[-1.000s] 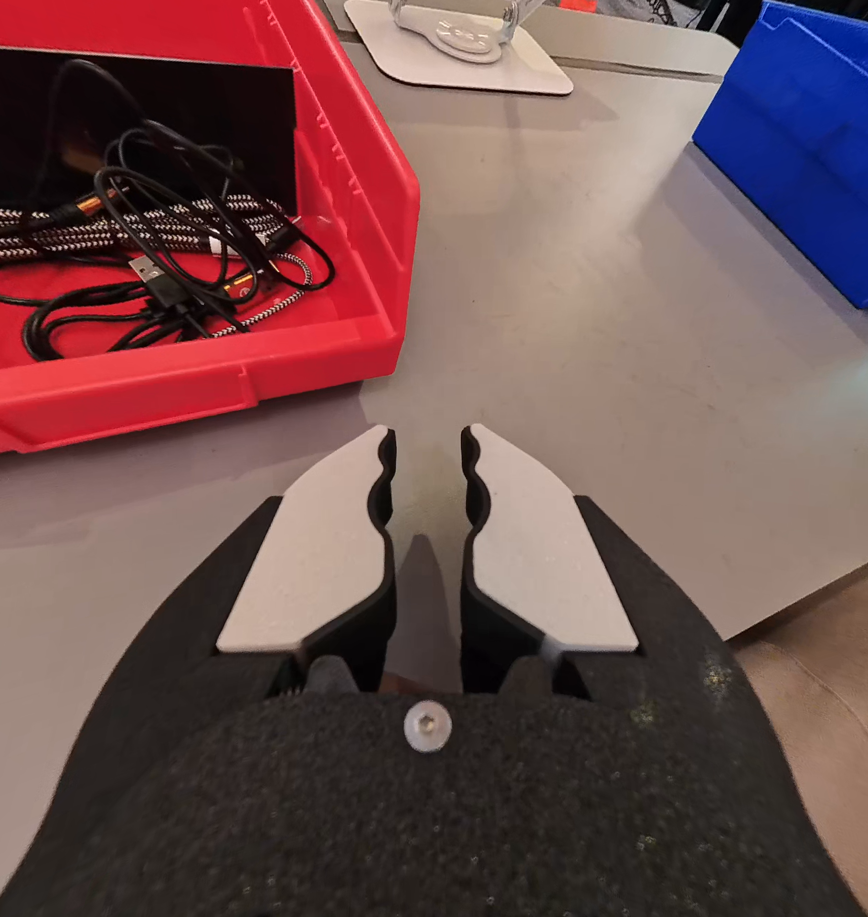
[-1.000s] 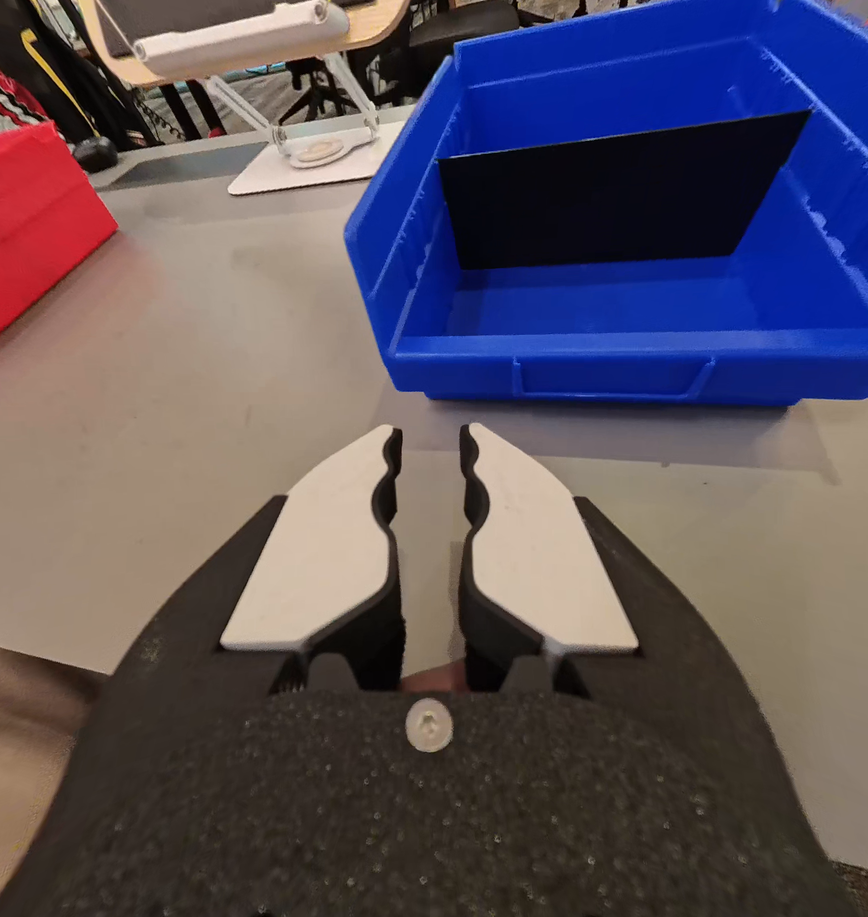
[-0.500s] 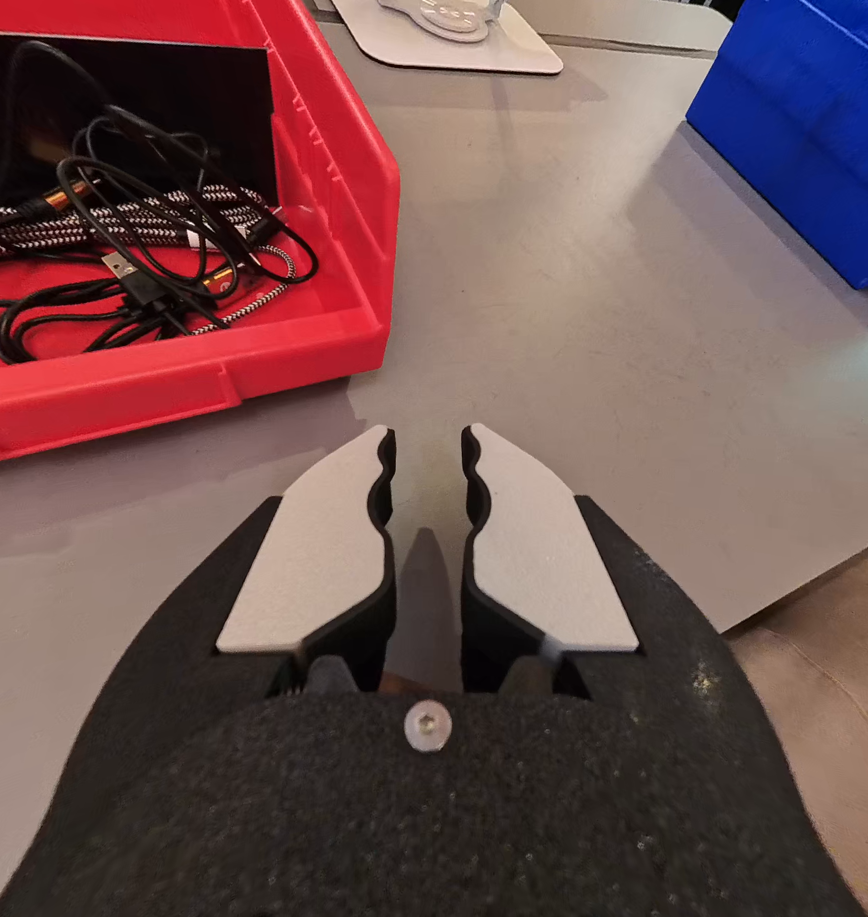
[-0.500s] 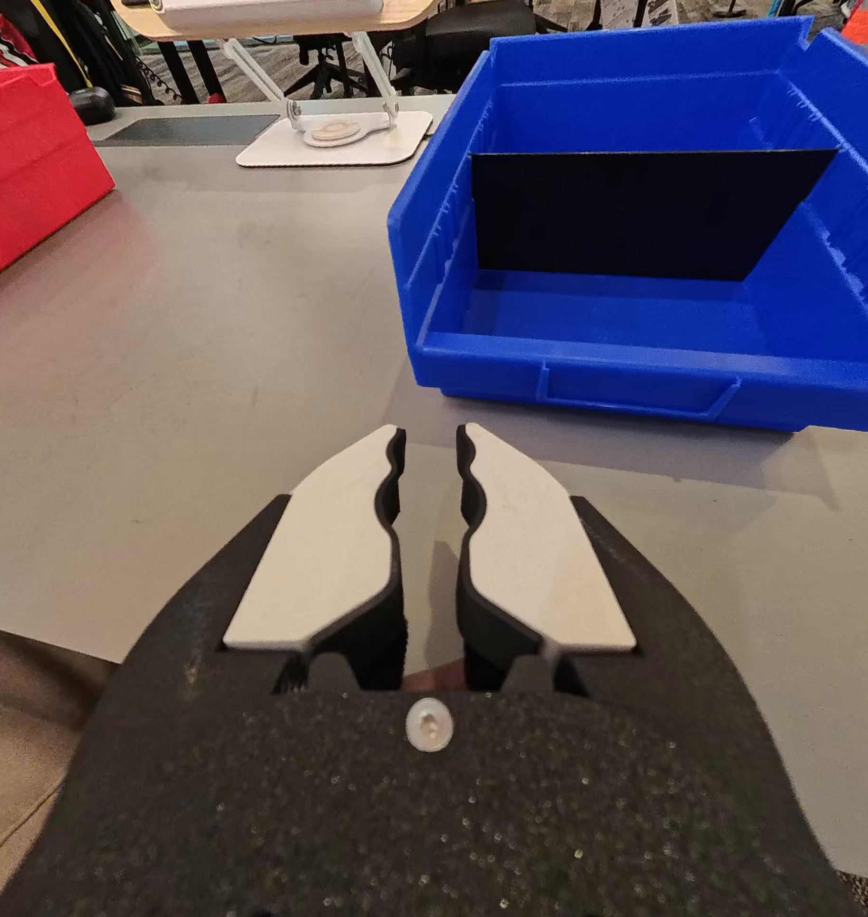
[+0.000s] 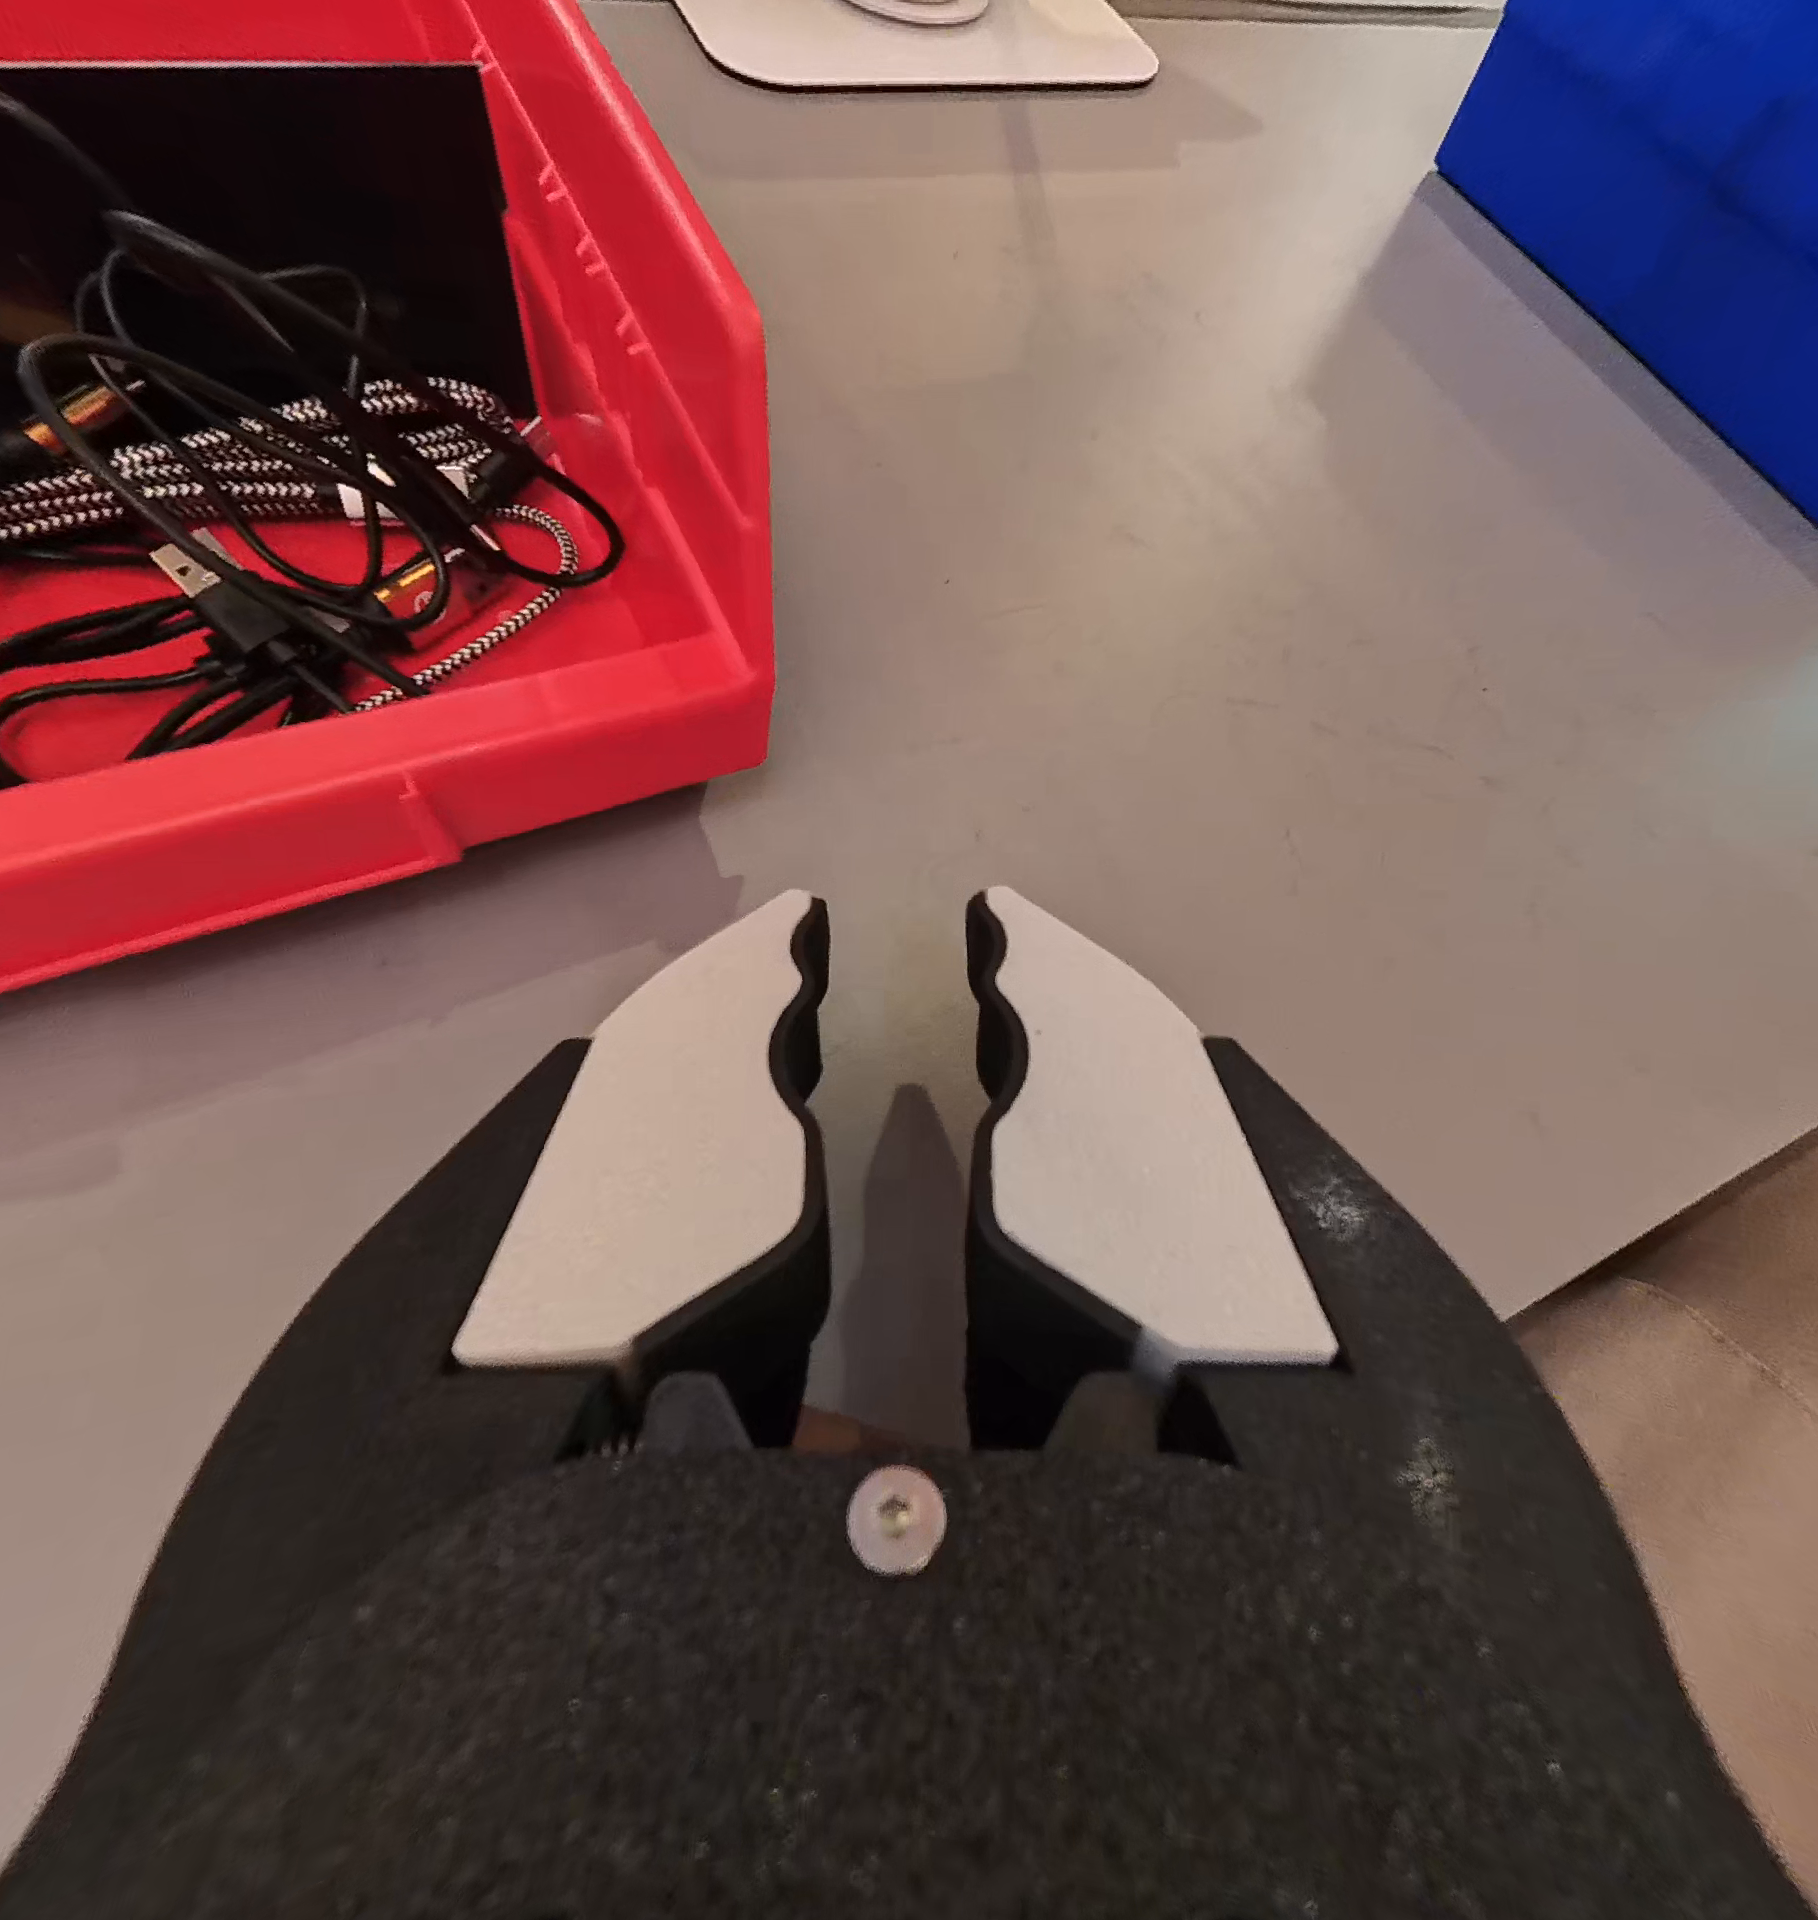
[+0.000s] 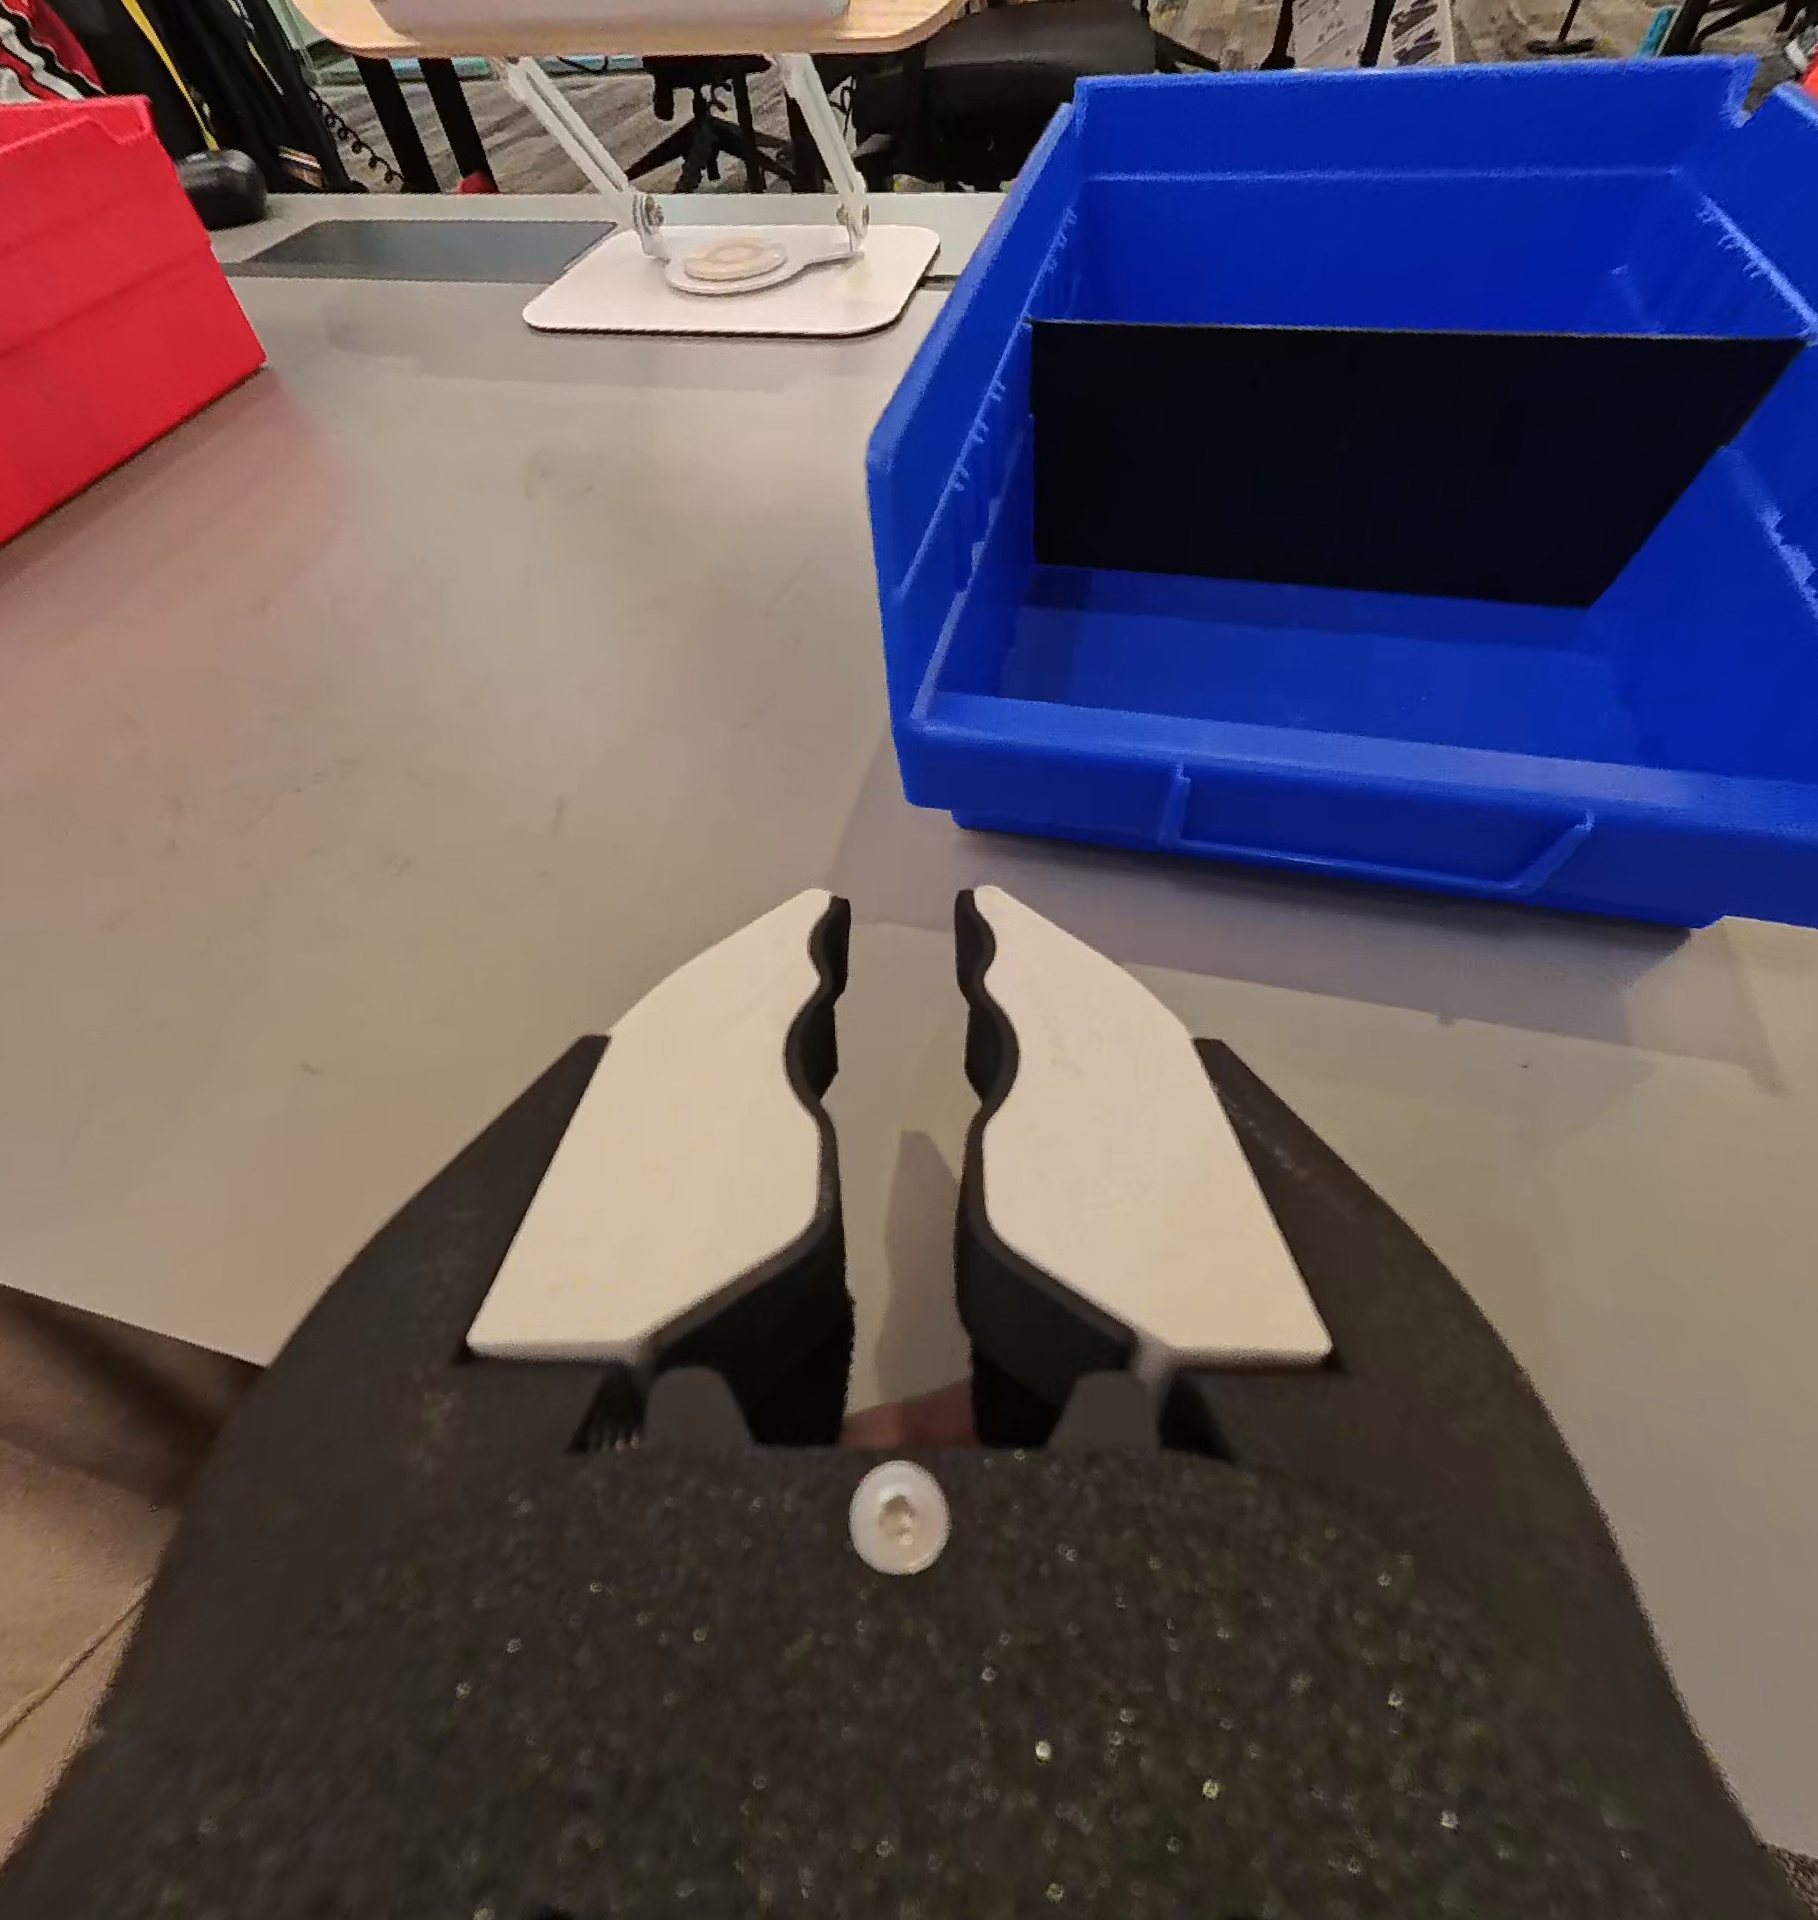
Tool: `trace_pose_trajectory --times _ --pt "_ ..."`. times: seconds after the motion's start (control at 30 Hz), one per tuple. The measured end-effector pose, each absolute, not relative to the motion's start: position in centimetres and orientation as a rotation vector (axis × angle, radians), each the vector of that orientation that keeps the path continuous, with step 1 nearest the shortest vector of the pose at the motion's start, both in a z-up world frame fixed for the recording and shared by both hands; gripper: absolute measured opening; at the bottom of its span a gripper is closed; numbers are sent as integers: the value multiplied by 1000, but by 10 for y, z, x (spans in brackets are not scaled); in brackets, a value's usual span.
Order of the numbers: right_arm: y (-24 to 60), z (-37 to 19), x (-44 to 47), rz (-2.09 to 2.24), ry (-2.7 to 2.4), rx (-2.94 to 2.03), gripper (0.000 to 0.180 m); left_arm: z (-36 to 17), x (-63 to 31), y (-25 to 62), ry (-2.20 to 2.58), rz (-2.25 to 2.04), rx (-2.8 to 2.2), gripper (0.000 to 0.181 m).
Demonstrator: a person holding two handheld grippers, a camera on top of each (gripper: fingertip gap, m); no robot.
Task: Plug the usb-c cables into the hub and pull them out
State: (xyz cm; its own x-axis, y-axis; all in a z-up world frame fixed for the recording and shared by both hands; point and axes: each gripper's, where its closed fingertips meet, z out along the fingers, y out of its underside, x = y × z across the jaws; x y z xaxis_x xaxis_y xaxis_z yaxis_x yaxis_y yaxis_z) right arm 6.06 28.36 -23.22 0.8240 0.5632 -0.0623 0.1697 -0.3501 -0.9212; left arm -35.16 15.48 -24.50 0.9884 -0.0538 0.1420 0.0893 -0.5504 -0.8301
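Hovering low over the grey table (image 5: pixel 1144 582), the left gripper (image 5: pixel 897 914) has its two fingers parted by a narrow gap with nothing between them. Ahead and to its left sits a red bin (image 5: pixel 614 717), its near front wall just beyond the fingertips and its right corner the closest edge. Inside lies a tangle of cables (image 5: pixel 261 520), black ones looped over black-and-white braided ones; the braided bundle runs roughly crosswise to the gripper, left to right. Which plugs are USB-C is hard to make out, and the tangle is cut off at the left border. A black divider (image 5: pixel 261 208) stands behind it, hiding the rear of the bin. Straight ahead and to the right the table is bare as far as a blue bin (image 5: pixel 1694 260), far right; the table's edge runs close on the right.

From the right wrist view, the right gripper (image 6: pixel 903 909) is likewise slightly parted and empty. The blue bin (image 6: pixel 1300 790) stands ahead and to its right, front lip near the fingertips, a black divider (image 6: pixel 1352 478) across it. Open table stretches ahead and left to the red bin (image 6: pixel 74 343), with a white stand base (image 6: pixel 739 281) far ahead. The table's near edge passes at lower left. I can pick out no hub in either view.
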Motion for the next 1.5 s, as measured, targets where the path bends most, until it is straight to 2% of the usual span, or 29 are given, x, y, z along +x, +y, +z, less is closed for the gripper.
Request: trace_pose_trajectory --times 0.2,0.43,0.57,0.67,0.83,0.97,1.13,1.2,1.3,1.37,1.43,1.5 --pt "280 -232 56 501 -547 -1926 19 -249 -339 151 315 -221 -2194 27" --pt "280 -233 56 518 -551 -1926 19 -169 -391 189 548 56 -2107 28" --pt "280 -236 57 530 -556 -1939 19 -148 -444 241 672 184 -2261 29" --pt "281 -236 58 522 -552 -1944 19 -162 -500 289 564 254 -2479 38" --pt "283 -241 59 504 -553 -1959 19 -210 -557 354 70 47 -2727 63" --pt "283 -243 60 498 -559 -1969 19 -237 -582 375 -140 35 -2796 69" --pt "282 -246 64 507 -556 -1985 19 -257 -613 374 -287 130 -2886 67" --pt "281 -247 64 515 -558 -1991 19 -262 -621 368 -245 195 -2937 51" --pt "280 -247 63 520 -564 -1990 19 -269 -629 355 -72 399 -3043 42" --pt "280 -248 61 522 -573 -1989 19 -272 -635 350 40 557 -3072 30" --pt "279 -249 59 519 -586 -1992 19 -278 -635 345 129 631 -3107 29" --pt "278 -249 58 513 -595 -1990 19 -280 -638 344 189 697 -3104 20"
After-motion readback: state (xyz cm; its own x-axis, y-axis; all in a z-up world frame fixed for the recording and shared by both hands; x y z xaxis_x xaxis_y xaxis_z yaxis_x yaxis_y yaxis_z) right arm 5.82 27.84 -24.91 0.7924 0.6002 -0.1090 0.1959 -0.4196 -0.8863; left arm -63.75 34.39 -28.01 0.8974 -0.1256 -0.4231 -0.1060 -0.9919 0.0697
